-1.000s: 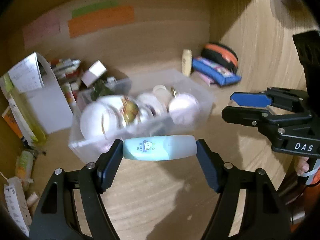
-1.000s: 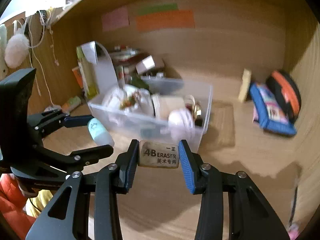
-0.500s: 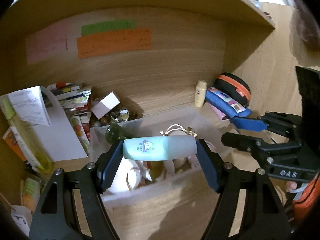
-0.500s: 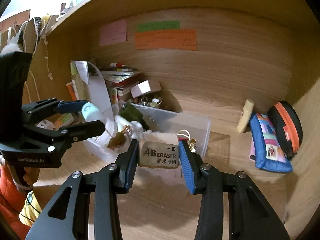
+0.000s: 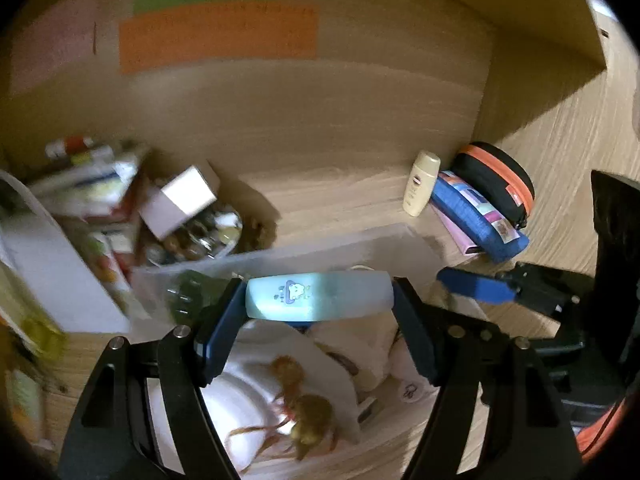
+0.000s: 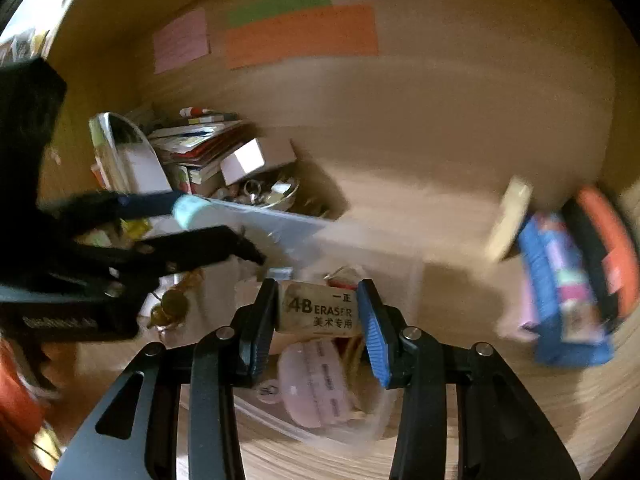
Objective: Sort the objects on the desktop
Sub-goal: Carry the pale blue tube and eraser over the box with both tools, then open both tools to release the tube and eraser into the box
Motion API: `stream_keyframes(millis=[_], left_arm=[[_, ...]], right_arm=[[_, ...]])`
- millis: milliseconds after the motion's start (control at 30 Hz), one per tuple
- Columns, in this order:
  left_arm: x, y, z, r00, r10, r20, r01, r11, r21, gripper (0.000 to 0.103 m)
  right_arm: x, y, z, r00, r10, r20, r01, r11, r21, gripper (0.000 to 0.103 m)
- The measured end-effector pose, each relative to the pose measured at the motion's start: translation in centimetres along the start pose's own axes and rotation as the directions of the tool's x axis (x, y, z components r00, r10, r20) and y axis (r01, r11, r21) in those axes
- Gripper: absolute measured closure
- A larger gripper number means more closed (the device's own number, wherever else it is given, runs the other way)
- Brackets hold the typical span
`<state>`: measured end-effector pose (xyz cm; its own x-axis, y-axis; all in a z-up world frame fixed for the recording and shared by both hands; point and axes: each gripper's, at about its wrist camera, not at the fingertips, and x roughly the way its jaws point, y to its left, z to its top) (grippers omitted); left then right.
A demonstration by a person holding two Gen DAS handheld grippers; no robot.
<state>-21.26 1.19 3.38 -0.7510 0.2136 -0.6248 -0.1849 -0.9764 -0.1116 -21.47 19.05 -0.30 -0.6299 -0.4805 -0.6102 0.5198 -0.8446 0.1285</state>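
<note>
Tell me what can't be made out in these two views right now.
- Writing on the orange note: blurred in both views.
- Stack of books and box: motion blur in the left view.
- Bin contents: partly hidden in the right view by the right gripper and its eraser.
- Pouches: smeared in the right view.
- Tube in the left gripper: its far end is hidden in the right view.

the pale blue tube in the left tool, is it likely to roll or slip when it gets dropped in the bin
The pale blue tube looks rounded and smooth, so it would probably roll on a flat surface. The left tool clamps it only by its two ends, so it could perhaps twist. The clear bin below is crowded with soft-looking things, which would likely stop it rolling.
</note>
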Motion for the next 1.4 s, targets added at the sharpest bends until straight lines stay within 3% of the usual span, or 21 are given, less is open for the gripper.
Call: stream_keyframes(millis=[233, 500, 700, 900, 1033, 1133, 1267, 1400], left_arm=[[2.1, 0.3, -0.7, 0.998, 0.022, -0.055, -0.023, 1.000, -0.015, 0.030], [2.0, 0.2, -0.9, 0.999, 0.016, -0.052, -0.017, 1.000, -0.021, 0.030], [1.8, 0.0, -1.0, 0.999, 0.000, -0.035, -0.001, 1.000, -0.014, 0.030], [1.3, -0.2, -1.0, 1.000, 0.006, -0.015, -0.006, 1.000, -0.006, 0.029], [1.1, -0.2, -1.0, 1.000, -0.001, -0.009, 0.001, 1.000, -0.014, 0.021], [0.7, -0.2, -1.0, 1.000, 0.007, 0.007, -0.007, 1.000, -0.016, 0.012], [-0.1, 0.0, -0.9, 1.000, 0.011, 0.028, -0.010, 1.000, -0.024, 0.009], [-0.9, 0.2, -0.7, 0.999, 0.009, 0.032, -0.008, 0.999, -0.035, 0.006]], right_arm=[[0.7, 0.3, -0.7, 0.999, -0.052, -0.009, 0.051, 0.998, -0.048, 0.066], [0.4, 1.7, -1.1, 0.996, -0.090, 0.025, 0.093, 0.988, -0.126, 0.066], [0.4, 1.7, -1.2, 0.995, -0.097, 0.020, 0.099, 0.987, -0.124, 0.065], [0.0, 1.5, -1.1, 0.992, -0.113, 0.049, 0.118, 0.987, -0.111, 0.047], [-0.1, 1.5, -1.0, 0.990, -0.131, 0.058, 0.137, 0.984, -0.110, 0.035], [-0.1, 1.5, -1.0, 0.990, -0.131, 0.057, 0.137, 0.984, -0.112, 0.033], [-0.2, 1.3, -0.9, 0.990, -0.131, 0.056, 0.136, 0.985, -0.107, 0.025], [-0.4, 1.1, -0.7, 0.990, -0.132, 0.053, 0.137, 0.986, -0.096, 0.024]])
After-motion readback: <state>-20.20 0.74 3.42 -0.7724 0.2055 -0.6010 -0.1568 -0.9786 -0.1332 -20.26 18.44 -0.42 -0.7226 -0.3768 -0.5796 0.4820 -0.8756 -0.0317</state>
